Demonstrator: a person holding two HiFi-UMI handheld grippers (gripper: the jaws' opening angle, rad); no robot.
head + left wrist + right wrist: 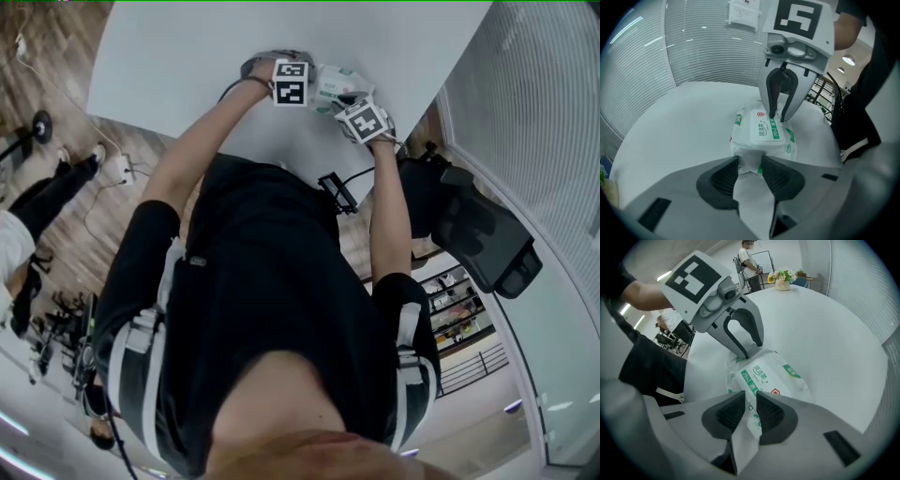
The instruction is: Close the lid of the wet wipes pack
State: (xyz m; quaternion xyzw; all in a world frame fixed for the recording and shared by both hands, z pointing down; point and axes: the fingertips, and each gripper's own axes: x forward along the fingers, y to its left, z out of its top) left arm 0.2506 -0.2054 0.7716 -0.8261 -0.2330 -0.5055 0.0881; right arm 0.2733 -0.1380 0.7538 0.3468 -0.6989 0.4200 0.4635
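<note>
Item: white soft-plastic wet wipes pack (pixel 740 143), green print, flat on white table (pixel 679 122) | Left gripper (pixel 750 166): clamped on pack's near crimped end | Right gripper (pixel 751 404): jaws narrowly apart, tips on flat rectangular lid (pixel 764 129), far edge

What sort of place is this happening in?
Probably an office or meeting room: a large white table, slatted window blinds along the wall, a black office chair beside the table, and a vase of flowers at the table's far end.
</note>
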